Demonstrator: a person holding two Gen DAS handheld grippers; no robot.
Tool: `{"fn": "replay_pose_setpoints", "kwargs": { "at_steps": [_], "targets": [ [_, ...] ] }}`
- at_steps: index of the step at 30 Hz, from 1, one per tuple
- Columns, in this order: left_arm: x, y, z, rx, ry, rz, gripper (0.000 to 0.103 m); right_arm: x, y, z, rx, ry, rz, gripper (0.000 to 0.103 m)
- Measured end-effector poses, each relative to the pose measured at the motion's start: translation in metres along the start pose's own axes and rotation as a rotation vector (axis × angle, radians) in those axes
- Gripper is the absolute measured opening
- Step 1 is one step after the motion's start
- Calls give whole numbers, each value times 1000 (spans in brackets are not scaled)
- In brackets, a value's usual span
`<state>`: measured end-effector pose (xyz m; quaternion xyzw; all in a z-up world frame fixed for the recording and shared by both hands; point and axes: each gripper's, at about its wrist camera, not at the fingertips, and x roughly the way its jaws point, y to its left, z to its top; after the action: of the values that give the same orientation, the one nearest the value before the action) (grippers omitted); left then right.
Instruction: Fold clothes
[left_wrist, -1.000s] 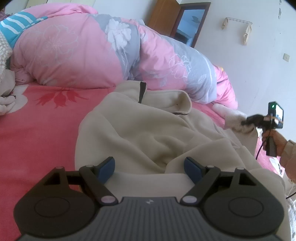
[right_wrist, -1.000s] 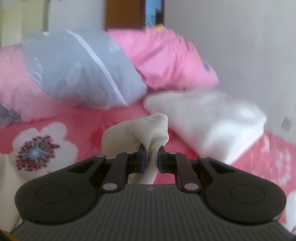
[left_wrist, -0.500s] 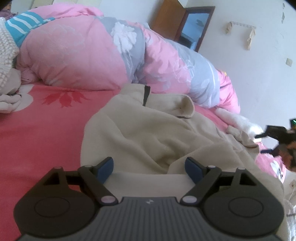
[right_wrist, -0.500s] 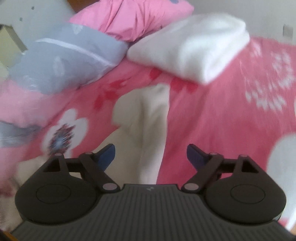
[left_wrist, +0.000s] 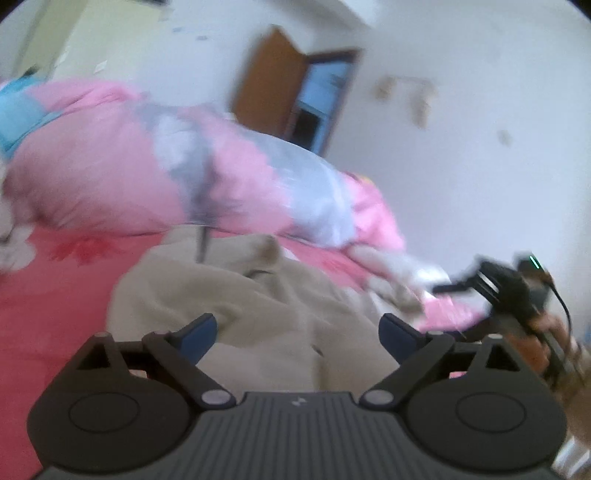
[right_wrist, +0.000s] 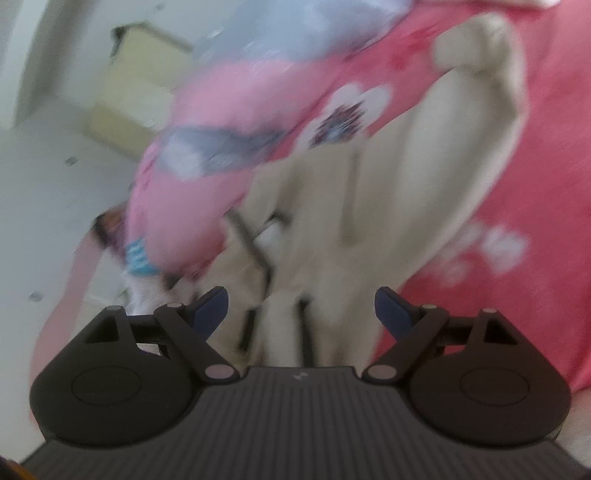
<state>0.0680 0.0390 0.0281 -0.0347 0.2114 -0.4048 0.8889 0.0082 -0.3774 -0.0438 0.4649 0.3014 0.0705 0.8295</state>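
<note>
A beige fleece pullover with a short dark zip at the collar (left_wrist: 258, 295) lies spread across the pink floral bed sheet (left_wrist: 55, 295), collar toward the rolled pink-and-grey floral quilt (left_wrist: 166, 173) along the bed's far edge. It sits flat and open so the person can gather its parts inward for folding. One sleeve (right_wrist: 480, 122) runs out over the sheet toward the bed's right edge, laid straight where it can be picked up for a fold.

The left gripper (left_wrist: 297, 334) hovers over the garment's lower half, its blue-padded fingers (left_wrist: 197, 332) opening wide with only loose cloth below them, nothing pinched. The right gripper (right_wrist: 301, 312) also stands with fingers spread wide and empty above the pullover body; in the left view it shows at the bed's right edge (left_wrist: 495, 288), gripped by the person's hand (left_wrist: 543, 332).

A second ago the right fingers were clamped on the sleeve cuff, lifted off the sheet; now the cuff is released and lying down, and that gripper has swung round to face the garment's body. The left gripper has risen and pulled back, so more wall and door appear. Both views are smeared by motion, so the hem's exact lie is probably flat but cannot be confirmed.
</note>
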Motion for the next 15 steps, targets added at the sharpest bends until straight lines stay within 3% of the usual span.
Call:
{"fn": "replay_pose_setpoints", "kwargs": {
  "at_steps": [4, 8, 10, 14, 15],
  "targets": [
    [16, -48, -13, 172, 77, -13, 96, 25, 3, -13, -57, 40, 63, 87],
    [46, -81, -34, 279, 197, 30, 90, 41, -8, -18, -66, 2, 93, 87],
    [56, -82, -42, 271, 248, 41, 77, 48, -12, -21, -88, -23, 95, 86],
    [66, -77, -45, 218, 282, 67, 67, 55, -30, -24, -116, -59, 120, 85],
    [67, -76, -44, 209, 284, 69, 52, 56, -34, -25, -120, -67, 134, 85]
  ]
}}
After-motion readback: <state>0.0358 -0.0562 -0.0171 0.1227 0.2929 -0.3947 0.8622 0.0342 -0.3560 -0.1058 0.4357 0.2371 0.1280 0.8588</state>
